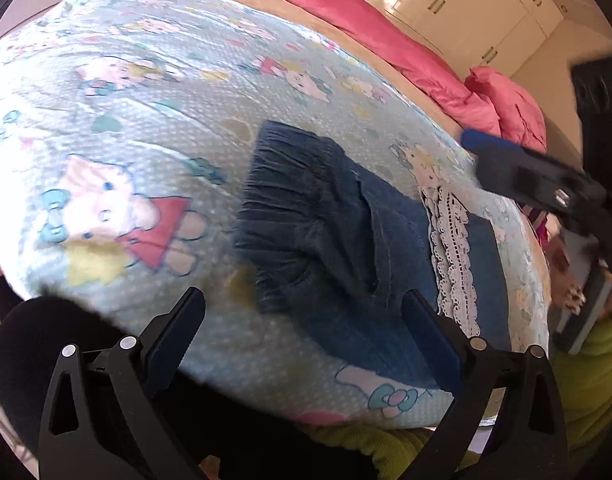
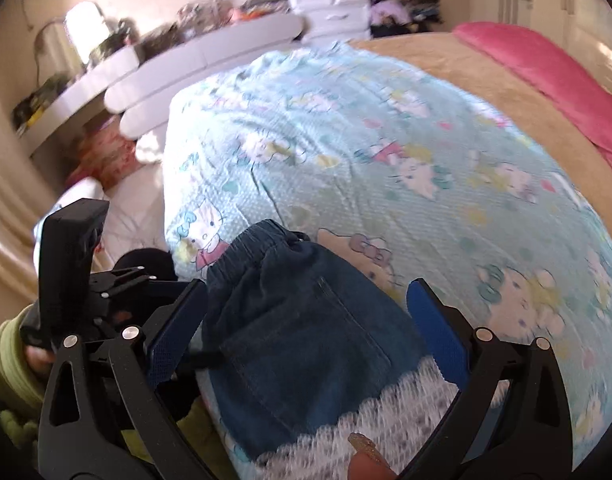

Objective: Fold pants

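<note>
Small denim pants (image 1: 337, 232) with a gathered elastic waistband (image 1: 278, 184) and a white lace hem (image 1: 451, 248), lying already doubled into a compact packet on a light blue cartoon-print blanket (image 1: 146, 120) spread over the bed; in the left wrist view the packet sits at about 4 o'clock from frame centre, waistband toward 10 o'clock, lace toward 3 o'clock. Left gripper (image 1: 302, 320) with jaws spread wide and empty, hovering over the near edge of the denim. Right gripper (image 2: 306, 312) likewise wide open with nothing between its fingers, the denim filling the gap from 6 o'clock upward; in the left view it appears at 3 o'clock, beyond the lace. Pink duvet (image 1: 385, 36) lies along the far side at 1 o'clock. Judged handling: light, soft, limp cloth that drapes and slips over the blanket; lace is delicate and may snag. Best holds are the thick waistband and seamed side edges, pinching all layers together
</note>
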The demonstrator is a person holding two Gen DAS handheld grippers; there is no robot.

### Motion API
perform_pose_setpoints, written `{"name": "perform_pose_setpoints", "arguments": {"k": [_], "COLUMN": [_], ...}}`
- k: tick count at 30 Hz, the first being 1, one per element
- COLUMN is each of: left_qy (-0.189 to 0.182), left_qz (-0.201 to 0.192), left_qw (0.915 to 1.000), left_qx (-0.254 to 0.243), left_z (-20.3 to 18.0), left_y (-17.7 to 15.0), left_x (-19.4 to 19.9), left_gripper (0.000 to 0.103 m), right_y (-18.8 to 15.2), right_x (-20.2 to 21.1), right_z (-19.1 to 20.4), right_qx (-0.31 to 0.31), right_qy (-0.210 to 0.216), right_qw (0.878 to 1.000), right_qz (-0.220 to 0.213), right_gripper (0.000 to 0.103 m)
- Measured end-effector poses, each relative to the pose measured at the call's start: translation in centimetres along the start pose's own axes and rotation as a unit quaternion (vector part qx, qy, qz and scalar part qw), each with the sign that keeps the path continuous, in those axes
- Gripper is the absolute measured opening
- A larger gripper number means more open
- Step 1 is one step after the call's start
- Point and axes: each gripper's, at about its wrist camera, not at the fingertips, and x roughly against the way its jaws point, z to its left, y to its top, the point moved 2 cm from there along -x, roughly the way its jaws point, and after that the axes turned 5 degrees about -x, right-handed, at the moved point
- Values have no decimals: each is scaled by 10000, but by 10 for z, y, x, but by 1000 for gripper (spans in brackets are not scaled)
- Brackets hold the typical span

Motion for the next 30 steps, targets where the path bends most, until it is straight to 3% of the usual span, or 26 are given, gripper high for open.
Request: {"name": "perform_pose_setpoints", "arguments": {"k": [2, 4, 13, 14, 15, 16, 19, 22, 27, 30], "left_qy": [12, -99, -232, -234, -243, -249, -256, -325, -305, -556], "left_qz": [31, 42, -1, 0, -2, -2, 4, -63, -293, -297], "left_qw": [10000, 9999, 9997, 9997, 9997, 9997, 9997, 9994, 9990, 9980], "left_qx": [-68, -89, -43, -39, -33, -28, -40, -49, -133, -84], "left_z": [-3, -5, 1, 1, 1, 1, 1, 0, -7, -19], "left_y": [2, 2, -2, -2, -2, -2, -3, -4, -6, -7], "left_x": [-9, -15, -16, -16, -16, -16, -15, -6, 12, 9], "left_gripper": [90, 68, 67, 67, 67, 67, 67, 68, 83, 89], "right_y": [5, 10, 19, 19, 19, 17, 14, 13, 9, -1], "right_x": [-16, -35, -90, -96, -102, -108, -108, -82, -28, 3], "right_z": [1, 1, 20, 24, 26, 29, 29, 12, -13, -26], "right_qx": [144, 266, 619, 660, 680, 699, 781, 413, 18, -150], "right_qy": [5, 64, 386, 465, 548, 709, 721, 992, 1361, 1497], "right_qw": [9997, 9987, 9923, 9912, 9900, 9878, 9888, 9918, 9907, 9880], "right_qz": [187, 428, 998, 1051, 1106, 1198, 1047, 693, -8, -356], "right_gripper": [94, 94, 93, 91, 82, 62, 43, 25, 23, 23]}}
